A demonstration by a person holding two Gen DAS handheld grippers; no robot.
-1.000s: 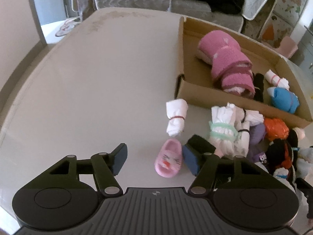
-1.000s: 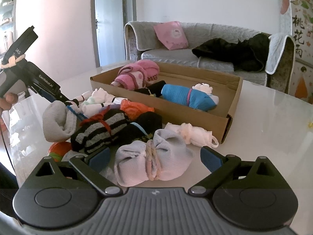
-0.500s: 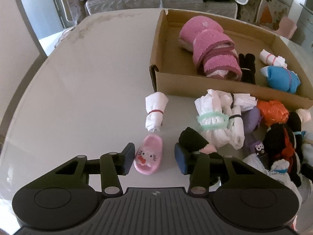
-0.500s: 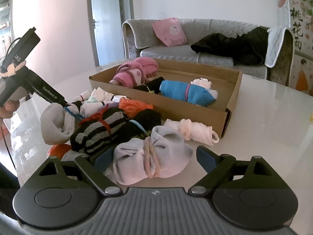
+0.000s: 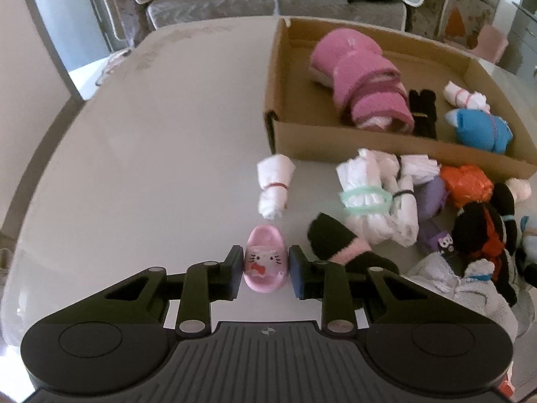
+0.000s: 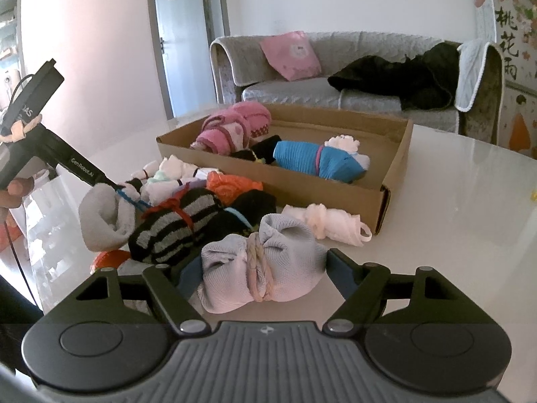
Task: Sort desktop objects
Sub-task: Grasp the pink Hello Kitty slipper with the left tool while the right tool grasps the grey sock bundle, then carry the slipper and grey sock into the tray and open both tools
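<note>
left gripper [image 5: 265, 267] fingers [image 5: 234, 270] flanking pink slipper [image 5: 265, 263] – table [image 5: 151, 154]

orange bundle [image 6: 109, 258] mostly hidden, pile [image 5: 523, 235] edge-cropped

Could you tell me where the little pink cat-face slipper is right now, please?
In the left wrist view, the pink slipper lies on the table between the left gripper's fingers, just below the small white sock roll.
</note>
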